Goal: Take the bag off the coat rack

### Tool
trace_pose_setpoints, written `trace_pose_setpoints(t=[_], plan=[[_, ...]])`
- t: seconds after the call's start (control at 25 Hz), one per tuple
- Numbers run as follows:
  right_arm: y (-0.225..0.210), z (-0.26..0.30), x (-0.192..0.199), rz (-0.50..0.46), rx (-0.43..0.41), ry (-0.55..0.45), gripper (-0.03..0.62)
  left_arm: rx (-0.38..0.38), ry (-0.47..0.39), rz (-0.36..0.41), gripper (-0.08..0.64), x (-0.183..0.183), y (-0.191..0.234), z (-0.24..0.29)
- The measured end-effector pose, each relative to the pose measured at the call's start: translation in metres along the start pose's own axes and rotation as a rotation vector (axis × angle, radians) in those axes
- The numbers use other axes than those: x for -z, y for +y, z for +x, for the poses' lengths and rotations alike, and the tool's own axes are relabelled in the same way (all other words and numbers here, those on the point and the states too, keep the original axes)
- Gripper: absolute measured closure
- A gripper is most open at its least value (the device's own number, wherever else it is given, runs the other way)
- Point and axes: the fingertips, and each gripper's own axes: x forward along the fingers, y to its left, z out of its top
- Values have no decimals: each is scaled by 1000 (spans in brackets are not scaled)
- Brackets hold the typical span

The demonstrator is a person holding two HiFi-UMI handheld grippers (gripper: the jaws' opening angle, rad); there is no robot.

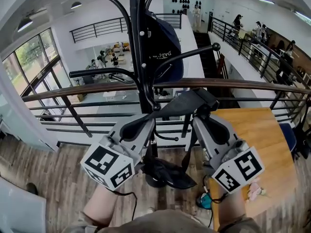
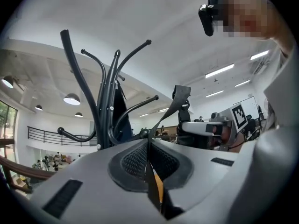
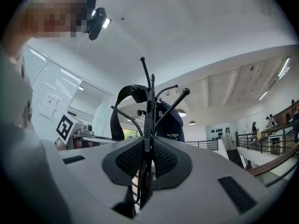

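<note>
A dark navy bag (image 1: 166, 46) with white print hangs high on the black coat rack (image 1: 138, 57), among its curved hooks. Its black strap (image 1: 187, 102) is stretched between my two grippers in front of the pole. My left gripper (image 1: 154, 111) is shut on the strap, which shows edge-on between the pads (image 2: 135, 161). My right gripper (image 1: 200, 114) is also shut on the strap (image 3: 147, 141), just right of the pole. In the right gripper view the bag (image 3: 170, 123) and a loop of strap (image 3: 122, 97) rise beyond the jaws. How the bag hangs on its hook is hidden.
A wooden-topped railing (image 1: 243, 84) runs across behind the rack. A wooden table (image 1: 265, 140) stands at the right, with a small pink thing (image 1: 255, 191) near its front. The rack's dark base (image 1: 167, 173) sits on the plank floor between my arms.
</note>
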Motion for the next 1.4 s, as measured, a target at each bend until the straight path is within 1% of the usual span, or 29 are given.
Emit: trace_pose_setpoints(t=[0.32,0.48,0.72,0.92,1.08,1.28,1.4], plan=[[-26,-55,1,-7,152,28,537,164,7,-27,543,8,-50,34],[-40,-84,6,-8,235,49,537,250,22,-41,543,19,-78,53],[-56,-135,19,4,381,92,537,391,63,-64,543,41,-124,78],[-66,-174,35,35,473,130,537,468,114,-80,543,65,-160,94],[-74,-195,53,66,540,161,537,523,158,-89,543,86,-178,105],[-76,-218,82,102,589,218,537,560,224,-105,543,117,-195,111],[-76,-228,105,119,593,263,537,566,270,-115,543,139,-201,112]])
